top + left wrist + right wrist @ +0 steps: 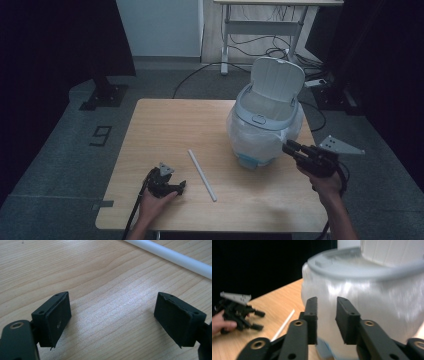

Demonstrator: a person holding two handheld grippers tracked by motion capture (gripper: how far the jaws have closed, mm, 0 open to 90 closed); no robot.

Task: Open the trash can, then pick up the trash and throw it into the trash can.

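Now right tongs [289, 147] level, apparently empty — beside bin [265, 122]

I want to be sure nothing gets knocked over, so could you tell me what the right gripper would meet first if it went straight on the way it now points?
Most likely the white bag around the bin: the right gripper, jaws partly open with nothing between them, aims straight at the bag's side, though the gap is hard to judge.

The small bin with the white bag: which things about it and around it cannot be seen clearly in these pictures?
- Inside of the bin: high view, hidden by its raised lid and rim.
- Bin base: high view, covered by the white bag.
- Bag surface: right gripper view, motion blur; unclear whether the right claw touches it.
- White rod: left gripper view, both ends cut off by the picture's edges.
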